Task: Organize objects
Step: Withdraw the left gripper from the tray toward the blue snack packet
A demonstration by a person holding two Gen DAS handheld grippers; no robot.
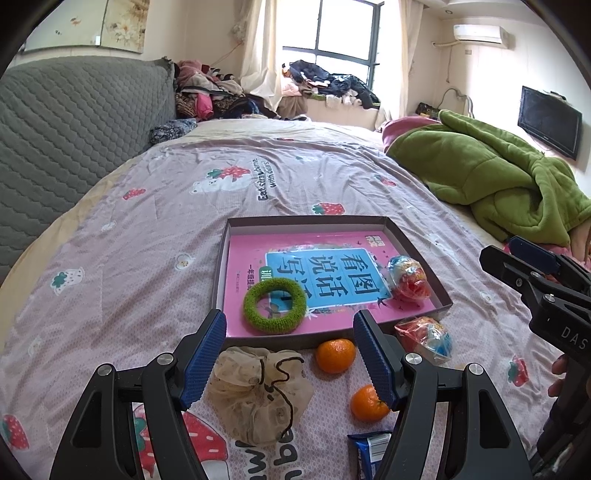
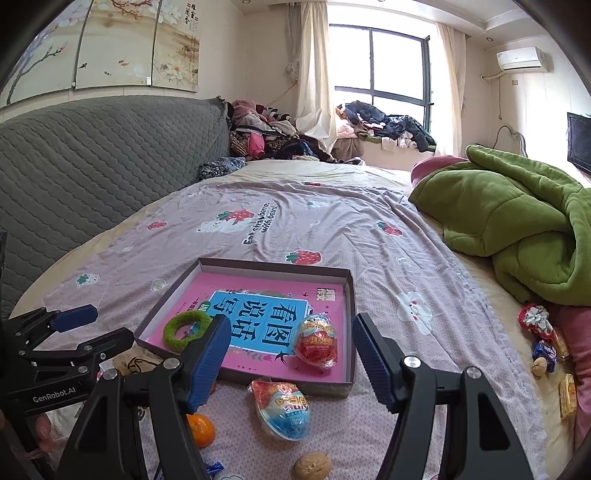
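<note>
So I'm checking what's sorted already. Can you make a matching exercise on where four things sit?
Things:
1. green ring
2. walnut
3. mesh pouch
4. pink book

Places:
A. on the bedsheet, just outside the box's near wall
B. flat on the box floor
C. on top of the book
D. on the bedsheet, well short of the box

Pairs: 1-C, 2-D, 3-A, 4-B

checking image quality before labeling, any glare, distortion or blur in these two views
Left wrist view: the window is blown out white, strong fisheye bends the bed edges, dark vignette in the corners; the box and green ring stay sharp. Right wrist view: same backlit window glare and barrel curve, the wrapped egg toy is crisp, the walnut at the bottom edge slightly soft.
</note>
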